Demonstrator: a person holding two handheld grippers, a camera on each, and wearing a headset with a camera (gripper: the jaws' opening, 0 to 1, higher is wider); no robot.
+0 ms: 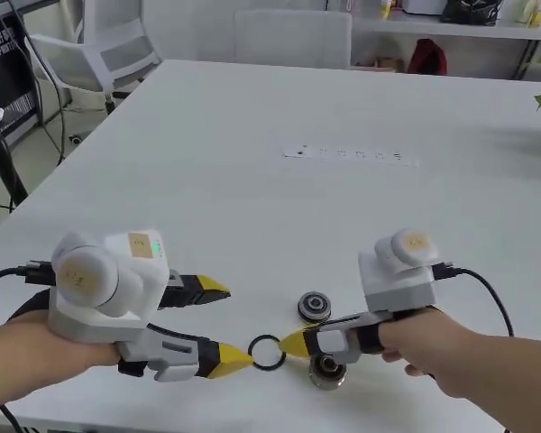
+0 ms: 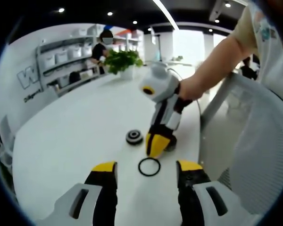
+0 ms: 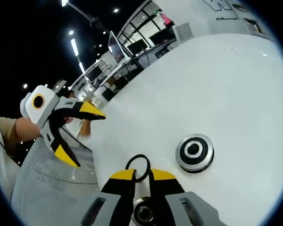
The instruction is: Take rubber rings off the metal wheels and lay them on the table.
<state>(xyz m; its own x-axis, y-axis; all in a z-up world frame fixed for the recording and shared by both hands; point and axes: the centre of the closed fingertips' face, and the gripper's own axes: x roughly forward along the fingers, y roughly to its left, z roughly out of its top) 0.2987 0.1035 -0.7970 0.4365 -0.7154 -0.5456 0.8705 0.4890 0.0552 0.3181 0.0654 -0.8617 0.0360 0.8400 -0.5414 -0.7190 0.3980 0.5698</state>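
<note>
Left gripper (image 1: 222, 323): near left of the table (image 1: 252, 180), lying on its side, yellow tips pointing right. Jaws spread wide, nothing between them. Its nearer tip sits just beside the left rim of the rubber ring (image 1: 265, 337). In the left gripper view the ring lies just ahead of the tips, centred in the gap.

Right gripper (image 1: 293, 343): near right, pointing left. Jaws drawn close, only a narrow slit between them. Tips sit at the ring's right rim. In the right gripper view the ring's near arc runs in behind the tips. Cannot tell whether they pinch it or merely touch it.

Rubber ring: thin, black, on no wheel, flat on the white top between the two grippers.

Two metal wheels:
- The far wheel (image 1: 314, 307) stands free on the table just beyond the right gripper's tips. It is apart from the ring and has a dark band round its rim.
- The near wheel (image 1: 327, 372) sits under the right gripper's fingers, partly hidden. Contact with them cannot be told.

White power strip (image 1: 352, 153): mid-table, far side, well apart from the work.
</note>
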